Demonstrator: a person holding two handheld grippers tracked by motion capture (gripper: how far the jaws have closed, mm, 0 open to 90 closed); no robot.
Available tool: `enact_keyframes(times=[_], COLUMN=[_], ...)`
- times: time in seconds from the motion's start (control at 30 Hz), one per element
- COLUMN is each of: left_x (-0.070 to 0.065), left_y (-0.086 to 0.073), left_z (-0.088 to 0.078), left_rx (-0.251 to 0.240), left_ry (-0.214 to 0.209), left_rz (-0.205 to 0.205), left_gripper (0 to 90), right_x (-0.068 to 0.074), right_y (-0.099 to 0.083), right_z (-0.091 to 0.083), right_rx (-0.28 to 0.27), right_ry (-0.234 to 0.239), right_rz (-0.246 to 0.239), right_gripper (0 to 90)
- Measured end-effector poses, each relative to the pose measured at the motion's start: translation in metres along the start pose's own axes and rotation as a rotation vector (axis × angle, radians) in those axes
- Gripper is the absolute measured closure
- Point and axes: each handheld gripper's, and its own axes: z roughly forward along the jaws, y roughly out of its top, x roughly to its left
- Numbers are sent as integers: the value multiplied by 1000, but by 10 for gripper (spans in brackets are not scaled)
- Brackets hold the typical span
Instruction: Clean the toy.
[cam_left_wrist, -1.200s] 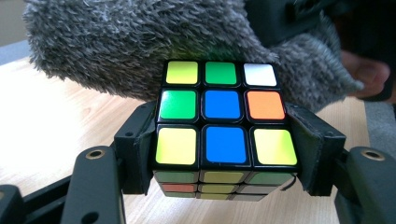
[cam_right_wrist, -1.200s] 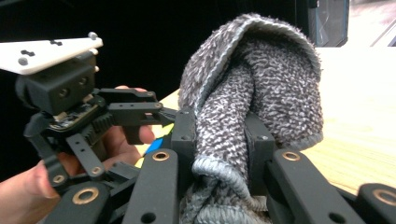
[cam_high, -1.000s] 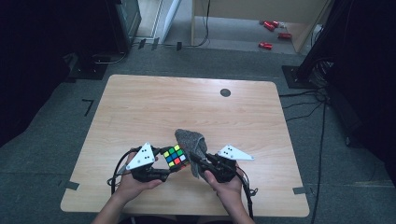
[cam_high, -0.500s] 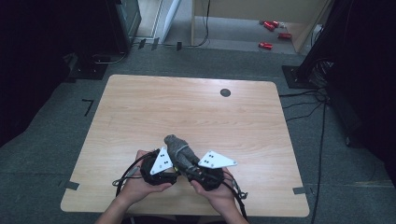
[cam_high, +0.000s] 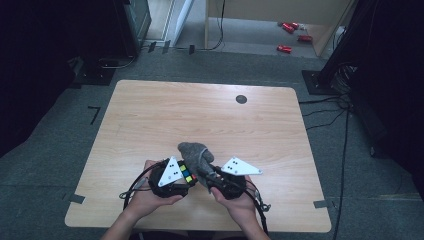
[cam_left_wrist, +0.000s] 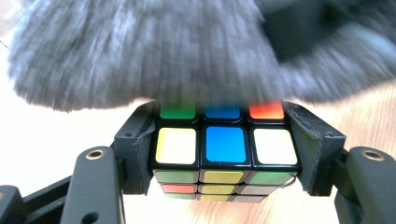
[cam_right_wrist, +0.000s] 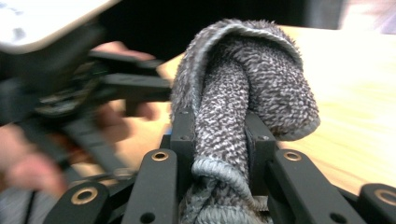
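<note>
My left gripper (cam_left_wrist: 224, 149) is shut on a colour puzzle cube (cam_left_wrist: 225, 145), its jaws pressing the cube's two sides; in the high view the cube (cam_high: 187, 174) shows between the two hands near the table's front edge. A grey fuzzy cloth (cam_right_wrist: 243, 93) is pinched between the jaws of my right gripper (cam_right_wrist: 223, 140), which is shut on it. The cloth (cam_high: 196, 152) sticks up and drapes over the cube's far side; in the left gripper view the cloth (cam_left_wrist: 154, 51) lies blurred across the cube's top row. My left gripper (cam_high: 176, 176) and right gripper (cam_high: 207, 176) sit close together.
The wooden table (cam_high: 200, 115) has a small dark round grommet (cam_high: 241, 99) near its far edge. Cables trail from both grippers off the front edge. Dark equipment and a stand base (cam_high: 320, 80) surround the table on the carpet.
Both hands drew together toward the front edge, then eased slightly apart. The cloth went from beside the cube to over it, and the cube shows again between the grippers.
</note>
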Motion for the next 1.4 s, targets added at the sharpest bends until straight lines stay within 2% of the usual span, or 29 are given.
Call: enact_keyframes(times=[0.07,0.13,0.17,0.2,0.23,0.27,0.3,0.33,0.4,0.43,0.47,0.53,0.63,0.7,0.73,0.77,0.8,0.83,0.9,0.93,0.97,1.07,1.13,1.17,1.23,1.33,1.37,1.4], left_x=[0,-2,-3,-4,-4,-4,-2,-2,1,1,2,4,4,6,6,7,9,9,11,11,11,11,9,6,5,6,7,9], left_y=[0,1,2,2,3,3,3,3,3,3,3,2,2,2,2,2,1,1,2,2,2,-1,-2,-1,0,2,2,1], left_z=[0,0,0,0,-1,-1,-4,-4,-6,-6,-6,-7,-8,-11,-11,-12,-16,-16,-22,-24,-24,-20,-16,-14,-15,-20,-22,-23], left_rx=[-5,-6,-8,-8,-15,-15,-32,-32,-42,-42,-46,-55,-69,-97,-97,-113,-165,-165,-223,-228,-222,-211,-189,-192,-203,-238,-253,-262], left_ry=[-1,-1,0,-7,-15,-15,-22,-22,-24,-24,-28,-37,-33,-54,-54,-64,-94,-94,-131,-127,-123,-130,-130,-141,-146,-151,-153,-148], left_rz=[0,4,9,10,18,18,5,5,-8,-8,-13,-25,-30,-49,-49,-58,-78,-78,-90,-81,-76,-84,-72,-66,-66,-78,-90,-97], left_gripper=[350,350,350,350,350,350,350,350,350,350,350,350,350,350,350,350,350,350,350,350,350,350,349,350,350,350,350,350], right_x=[-2,9,9,15,29,29,31,31,12,12,7,0,1,-3,-3,-7,-14,-14,-19,-22,-25,-26,-23,-16,-13,-10,-15,-15], right_y=[1,2,2,2,3,3,5,5,9,9,9,9,10,8,8,7,3,3,-3,-6,-10,-9,-4,3,6,5,-2,-2], right_z=[-2,-1,-1,1,4,4,2,2,-5,-5,-7,-11,-10,-10,-10,-11,-12,-12,-10,-8,-5,-4,-10,-17,-20,-21,-14,-14], right_rx=[-3,2,2,14,35,35,29,29,-12,-12,-14,-12,-16,-39,-39,-51,-68,-68,-51,-42,-43,-34,-66,-111,-118,-128,-79,-79], right_ry=[-12,31,31,61,94,94,70,70,25,25,4,-32,-28,-23,-23,-18,-27,-27,-32,-20,15,26,58,67,64,26,-1,-1], right_rz=[3,-31,-31,-69,-141,-141,-173,-173,-88,-88,-65,-79,-88,-37,-37,8,84,84,129,147,186,193,203,193,178,134,143,143], right_gripper=[718,714,714,709,703,703,704,704,711,711,711,697,692,687,687,690,709,709,725,729,732,735,733,733,733,734,734,734])
